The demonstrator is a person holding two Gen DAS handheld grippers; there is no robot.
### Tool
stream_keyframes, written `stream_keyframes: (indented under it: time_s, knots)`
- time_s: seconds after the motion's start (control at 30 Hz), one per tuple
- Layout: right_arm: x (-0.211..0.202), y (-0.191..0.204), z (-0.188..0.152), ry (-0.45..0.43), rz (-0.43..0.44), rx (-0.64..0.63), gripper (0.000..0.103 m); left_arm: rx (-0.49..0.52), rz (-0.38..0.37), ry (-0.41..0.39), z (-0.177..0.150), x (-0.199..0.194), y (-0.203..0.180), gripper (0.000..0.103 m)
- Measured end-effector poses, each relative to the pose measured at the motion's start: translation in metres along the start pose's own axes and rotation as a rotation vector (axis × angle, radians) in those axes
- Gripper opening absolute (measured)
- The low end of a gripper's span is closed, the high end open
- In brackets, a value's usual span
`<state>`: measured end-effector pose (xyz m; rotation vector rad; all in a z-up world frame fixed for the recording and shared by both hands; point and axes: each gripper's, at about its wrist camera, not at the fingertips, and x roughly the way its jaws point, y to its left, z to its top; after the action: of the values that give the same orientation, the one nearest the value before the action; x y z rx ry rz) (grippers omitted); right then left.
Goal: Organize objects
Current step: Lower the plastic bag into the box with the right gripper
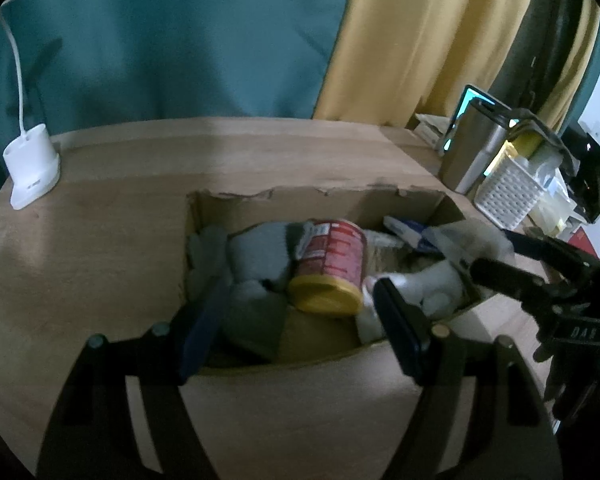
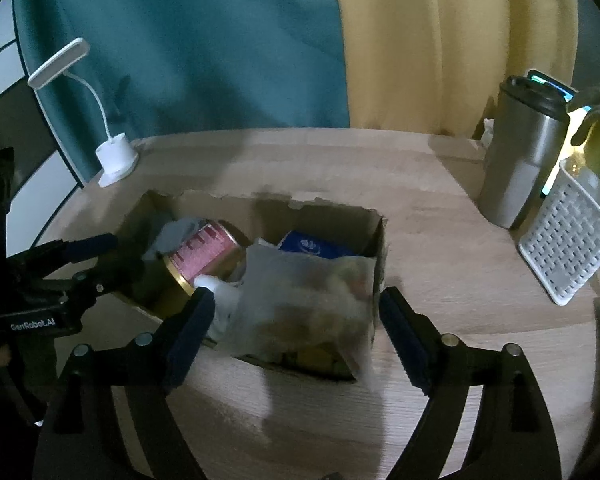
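Note:
An open cardboard box (image 1: pixel 320 200) (image 2: pixel 380 248) sits on the wooden table. Inside lie a red can with a yellow lid (image 1: pixel 330 268) (image 2: pixel 204 256), grey cloth (image 1: pixel 256 256), a blue packet (image 1: pixel 404 228) (image 2: pixel 316 246), white soft items (image 1: pixel 432 284) and a blurred translucent bag (image 2: pixel 308 300). My left gripper (image 1: pixel 300 320) is open over the box's near side, jaws either side of the can. My right gripper (image 2: pixel 296 324) is open around the bag at the box's near corner; it also shows in the left wrist view (image 1: pixel 540 272).
A white desk lamp (image 1: pixel 30 168) (image 2: pixel 114 160) stands at the back left. A steel tumbler (image 2: pixel 520 160) (image 1: pixel 468 152), a white perforated basket (image 2: pixel 568 240) (image 1: pixel 508 192) and a lit screen stand at the right. Teal and yellow curtains hang behind.

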<state>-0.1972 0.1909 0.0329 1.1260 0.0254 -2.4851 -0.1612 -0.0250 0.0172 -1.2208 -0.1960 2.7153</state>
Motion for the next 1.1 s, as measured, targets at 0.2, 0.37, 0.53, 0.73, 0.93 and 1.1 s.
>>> stream_keyframes:
  time_s: [0.2, 0.37, 0.53, 0.73, 0.93, 1.1]
  knots:
    - [-0.007, -0.009, 0.001, -0.022, -0.008, 0.031, 0.087, -0.003, 0.003, 0.001, 0.001, 0.001, 0.0, 0.076]
    - [-0.011, -0.014, 0.001, -0.022, 0.007, 0.046, 0.087, -0.003, 0.001, 0.0, 0.001, 0.002, 0.0, 0.076]
    - [-0.007, -0.005, 0.0, -0.009, 0.027, 0.03, 0.087, -0.002, 0.002, -0.003, 0.0, 0.0, 0.0, 0.076]
    - [-0.005, 0.007, -0.002, 0.003, 0.056, -0.007, 0.087, -0.007, 0.006, -0.004, -0.001, -0.001, 0.001, 0.076]
    - [-0.014, 0.003, 0.0, -0.03, 0.033, 0.01, 0.087, -0.008, 0.006, -0.007, -0.002, -0.002, 0.002, 0.076]
    - [-0.019, -0.003, 0.002, -0.053, 0.031, 0.022, 0.087, -0.007, 0.007, -0.008, -0.002, -0.003, 0.001, 0.076]
